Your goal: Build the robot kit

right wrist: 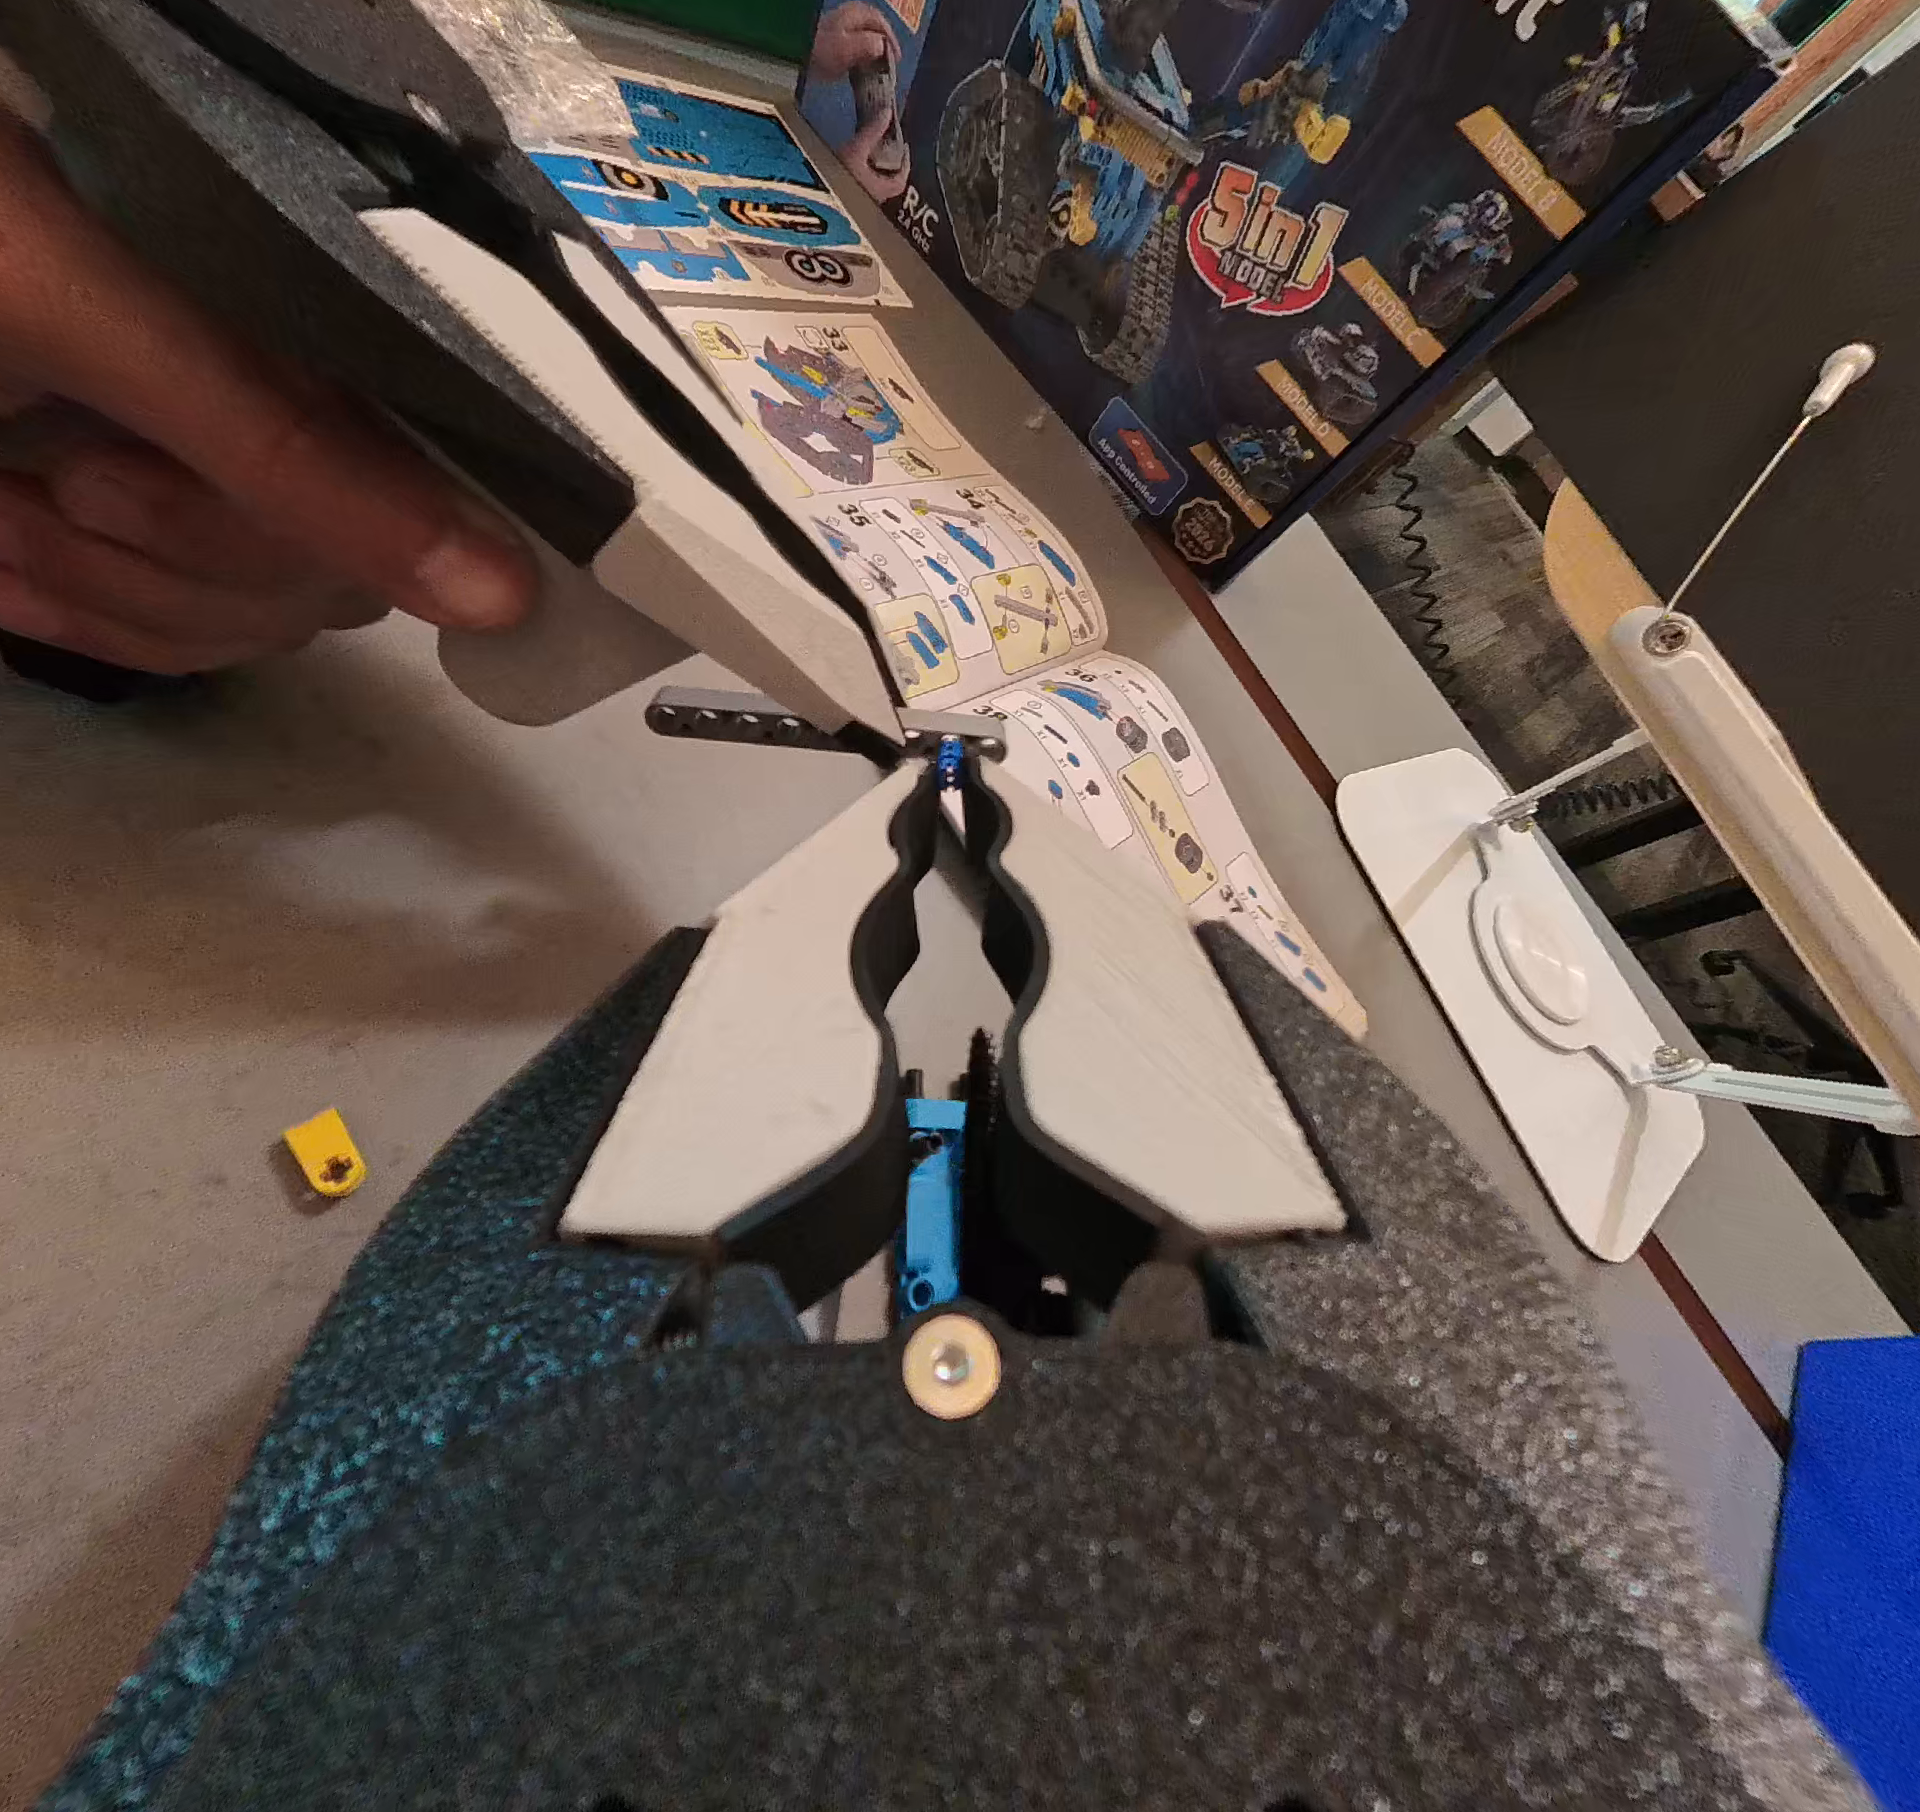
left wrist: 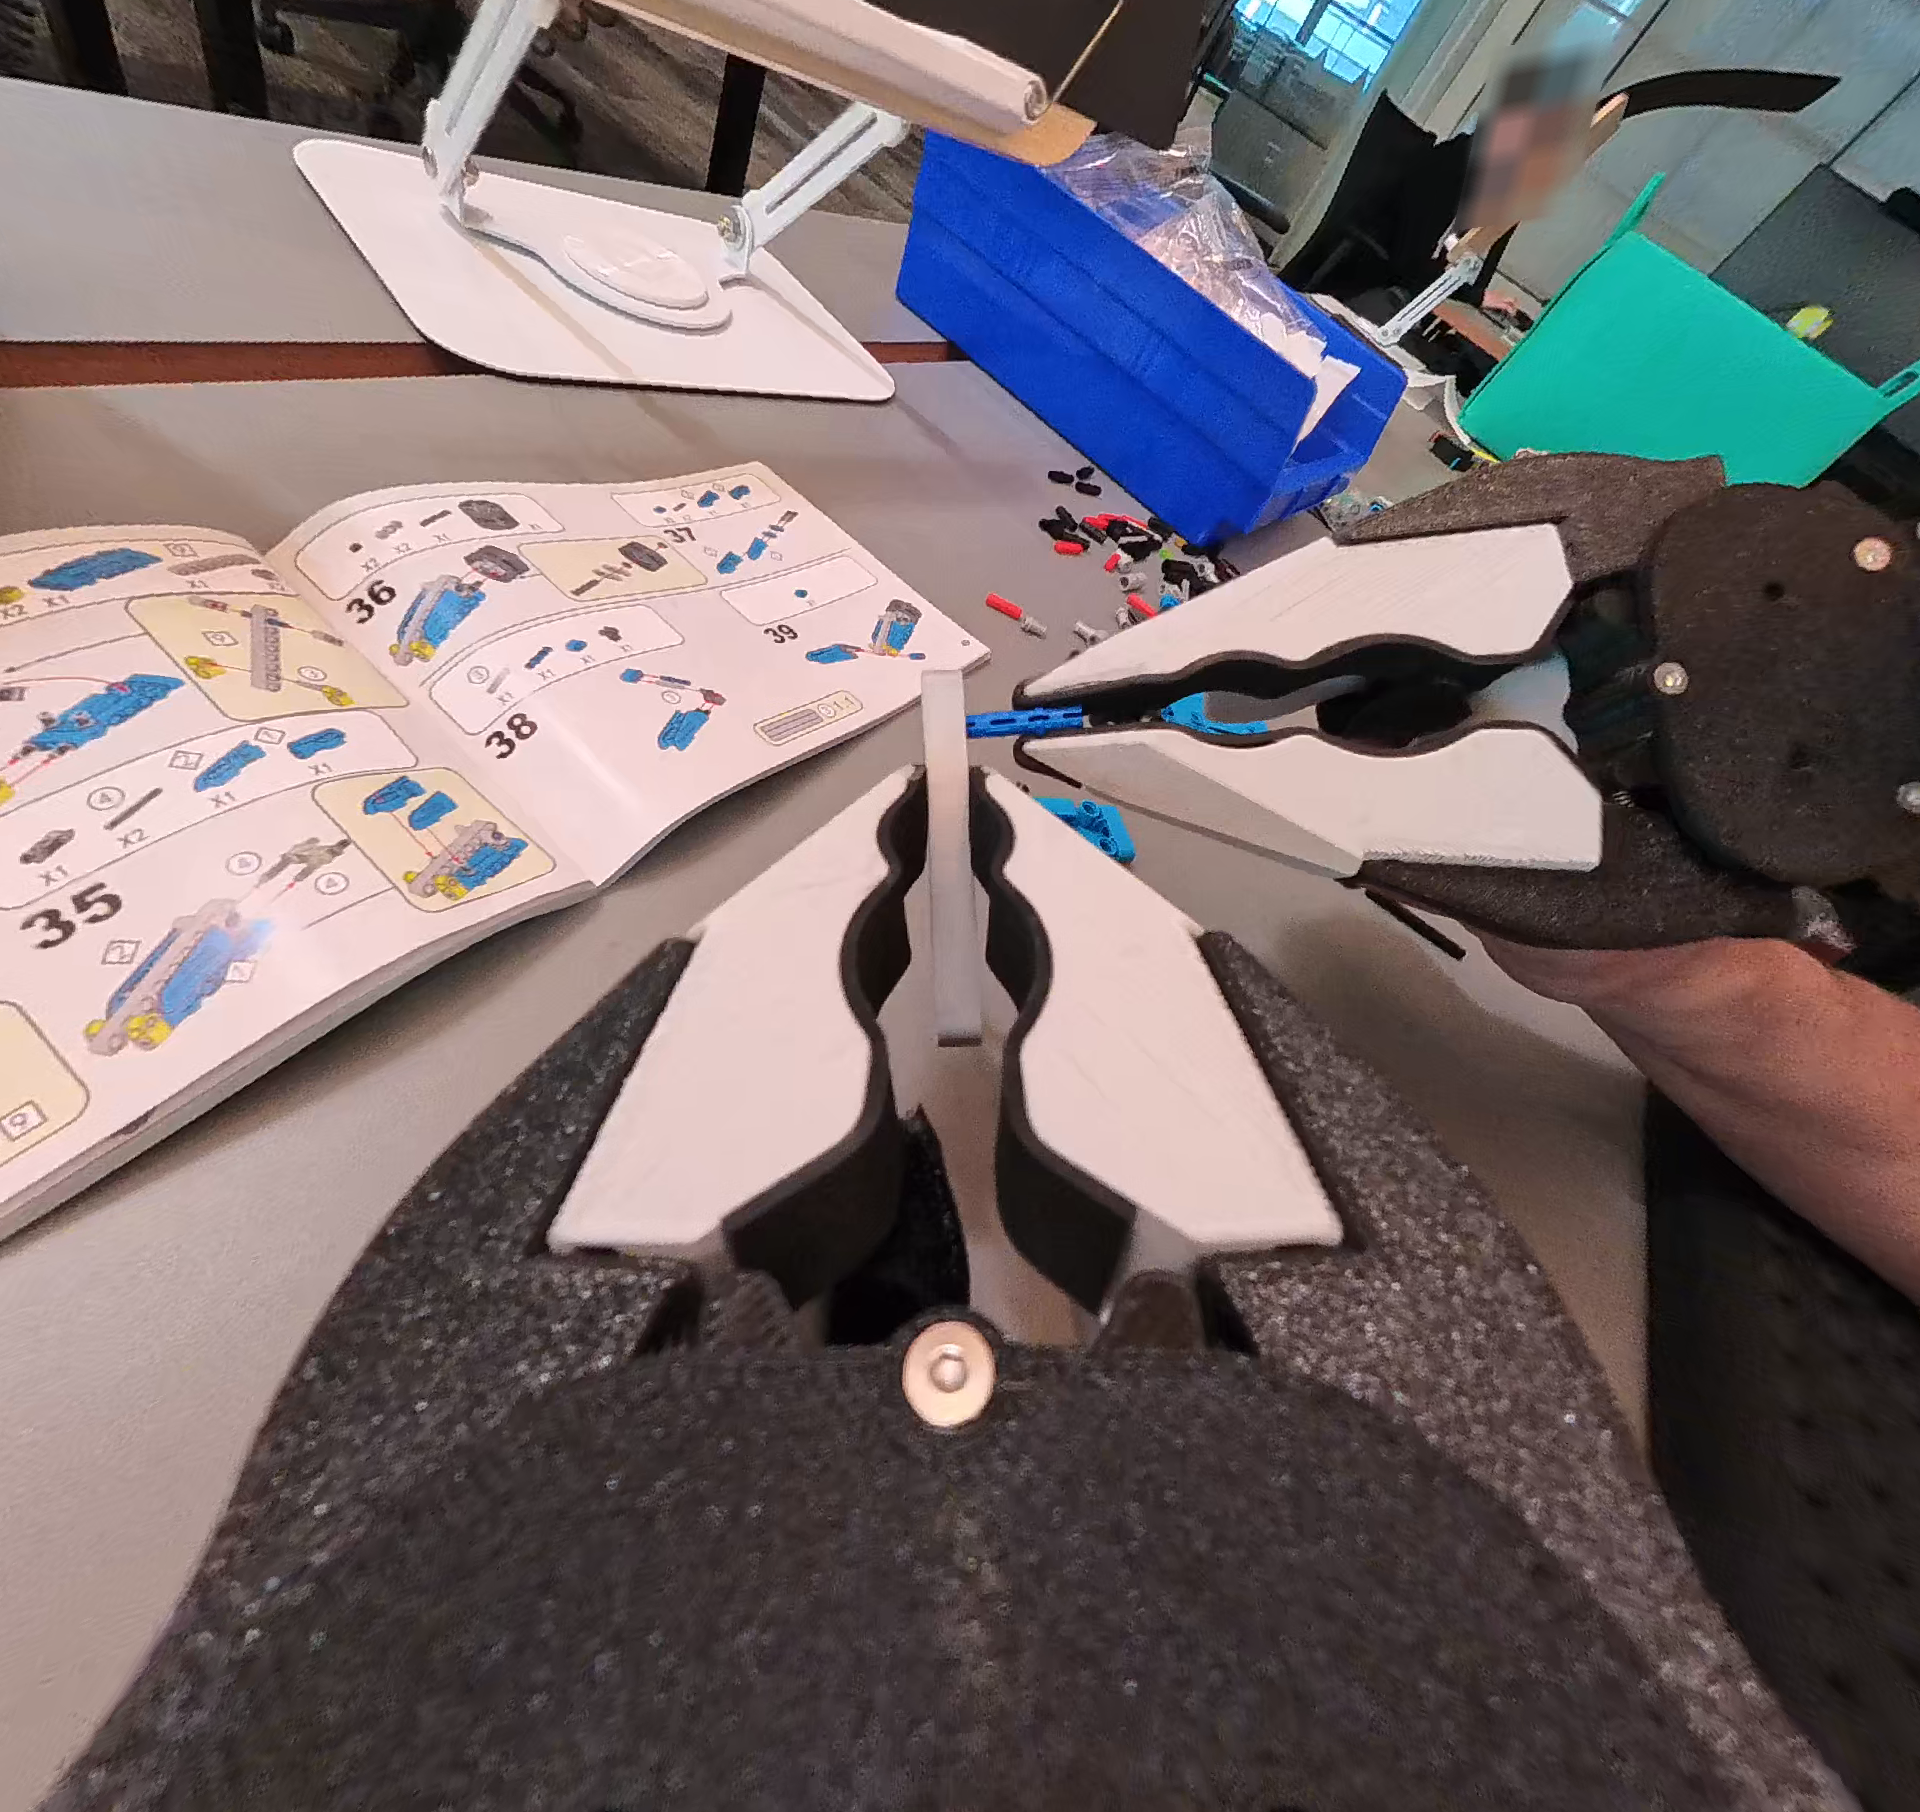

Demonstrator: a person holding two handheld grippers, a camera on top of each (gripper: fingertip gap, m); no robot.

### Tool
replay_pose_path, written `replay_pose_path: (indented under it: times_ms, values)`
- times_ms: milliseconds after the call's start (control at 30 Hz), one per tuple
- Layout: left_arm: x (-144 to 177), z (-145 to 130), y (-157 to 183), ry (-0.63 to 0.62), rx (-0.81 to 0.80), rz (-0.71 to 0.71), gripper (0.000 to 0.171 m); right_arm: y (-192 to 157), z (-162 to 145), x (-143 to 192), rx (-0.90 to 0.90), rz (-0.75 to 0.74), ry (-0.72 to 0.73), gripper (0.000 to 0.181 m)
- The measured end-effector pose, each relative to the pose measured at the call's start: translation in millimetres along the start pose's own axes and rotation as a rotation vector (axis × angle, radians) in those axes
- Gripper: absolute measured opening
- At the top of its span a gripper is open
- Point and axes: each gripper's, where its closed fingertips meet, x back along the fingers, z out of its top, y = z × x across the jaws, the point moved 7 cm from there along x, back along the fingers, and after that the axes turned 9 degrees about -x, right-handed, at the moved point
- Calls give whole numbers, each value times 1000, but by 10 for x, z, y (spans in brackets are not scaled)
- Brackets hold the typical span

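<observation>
My left gripper (left wrist: 948, 775) is shut on a grey beam with holes (left wrist: 951, 848), which I see edge-on, upright between the jaws. My right gripper (left wrist: 1023, 723) comes in from the right, shut on a small dark blue pin (left wrist: 1023, 721) whose tip touches or nearly touches the beam's side. In the right wrist view the right gripper (right wrist: 948, 775) holds the blue pin (right wrist: 949, 760) against the grey beam (right wrist: 748, 723), which the left gripper (right wrist: 883, 723) grips from the upper left. A light blue piece (right wrist: 930, 1201) sits deep between the right fingers.
An open instruction booklet (left wrist: 416, 723) lies on the grey table (left wrist: 727, 983). Behind are a white stand (left wrist: 623, 287), a blue bin (left wrist: 1122, 349), several loose small pieces (left wrist: 1112, 557) and a teal container (left wrist: 1662, 360). A kit box (right wrist: 1299, 152), sticker sheet (right wrist: 717, 204) and yellow piece (right wrist: 327, 1151) show too. Both grippers' tips are close together, under 4 cm apart.
</observation>
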Motion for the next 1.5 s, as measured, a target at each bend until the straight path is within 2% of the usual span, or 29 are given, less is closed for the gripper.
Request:
replay_pose_path:
  times_ms: [167,267,367,500,700,867,933,1000,1167,1300,1400,1500]
  values:
    - [-17,-45,-56,10,127,-51,6,16,-40,-29,-62,31,-5,4]
    - [-30,-65,-66,-1,131,-47,6,45,-76,-55,-152,82,-6,4]
    - [-37,-74,-72,-4,151,-56,6,40,-82,-55,-136,74,-5,4]
    - [-38,-109,-122,8,279,-111,6,31,-100,-76,-150,89,2,4]
    - [-44,-114,-104,-23,184,-70,6,-6,-95,-89,-61,50,-26,4]
    - [-56,-134,-132,-28,244,-100,6,-26,-116,-103,32,30,-70,4]
    - [-48,-132,-133,-23,252,-109,6,-6,-111,-105,-52,66,-61,4]
    - [-48,-134,-104,-32,207,-91,6,47,-116,-93,-218,141,-42,4]
    - [-72,-136,-53,-77,49,-13,6,39,-162,-104,-234,147,-66,5]
    - [-44,-128,-33,-142,-78,33,6,75,-230,-130,-368,245,-60,4]
    - [-33,-157,-56,-134,5,22,6,49,-238,-155,-340,235,-69,4]
    - [-8,-147,-99,-98,110,-31,6,-5,-189,-151,-202,157,-74,4]
